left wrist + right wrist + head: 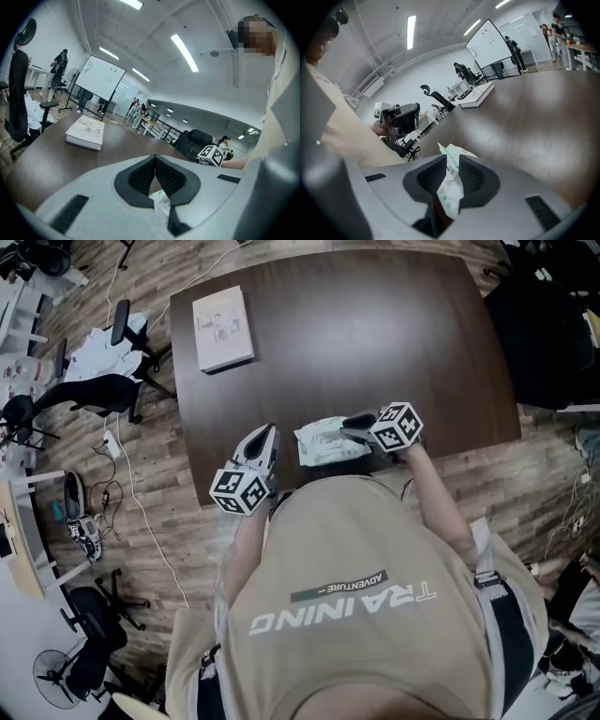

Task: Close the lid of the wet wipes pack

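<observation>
The wet wipes pack (326, 441), white and pale green, lies on the dark brown table (375, 334) near its front edge. My right gripper (352, 428) is at the pack's right end. In the right gripper view the gripper (451, 161) is shut on a crumpled edge of the pack (449, 190). My left gripper (265, 439) sits just left of the pack, apart from it. Its pads (140, 174) meet, and a bit of the pack (162, 202) shows below them. Whether the lid is up or down cannot be made out.
A white book (222, 328) lies at the table's far left corner. Office chairs (103, 390), cables and shoes are on the wood floor to the left. The person's torso covers the table's front edge.
</observation>
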Tool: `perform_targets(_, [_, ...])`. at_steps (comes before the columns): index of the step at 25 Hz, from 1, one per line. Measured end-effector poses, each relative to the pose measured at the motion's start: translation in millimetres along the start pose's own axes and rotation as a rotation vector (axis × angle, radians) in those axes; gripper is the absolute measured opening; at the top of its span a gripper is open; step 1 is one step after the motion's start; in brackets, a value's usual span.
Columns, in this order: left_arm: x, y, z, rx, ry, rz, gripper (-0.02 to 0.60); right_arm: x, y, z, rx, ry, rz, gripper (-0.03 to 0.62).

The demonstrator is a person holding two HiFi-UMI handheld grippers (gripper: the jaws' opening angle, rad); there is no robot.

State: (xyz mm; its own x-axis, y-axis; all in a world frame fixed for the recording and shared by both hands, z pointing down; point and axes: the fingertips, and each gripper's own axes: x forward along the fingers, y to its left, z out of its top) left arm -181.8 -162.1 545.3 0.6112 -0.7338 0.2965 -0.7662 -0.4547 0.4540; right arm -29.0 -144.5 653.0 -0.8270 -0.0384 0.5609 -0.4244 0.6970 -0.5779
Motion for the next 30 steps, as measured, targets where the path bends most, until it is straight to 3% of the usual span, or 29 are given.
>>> perform_targets(8, [-24.0, 10.1, -7.9, -0.013, -0.01, 0.019, 0.009, 1.0, 13.8, -29.6, -0.063, 0.09, -0.046, 0.066])
perform_targets(21, [-48.7, 22.8, -18.7, -0.07, -0.041, 0.044, 0.009, 13.2, 1.2, -58.4, 0.033, 0.128, -0.14, 0.063])
perform_targets(30, [-27.1, 21.8, -24.3, -0.043, -0.02, -0.007, 0.009, 17.9, -0.7, -54.4, 0.011, 0.12, -0.208, 0.057])
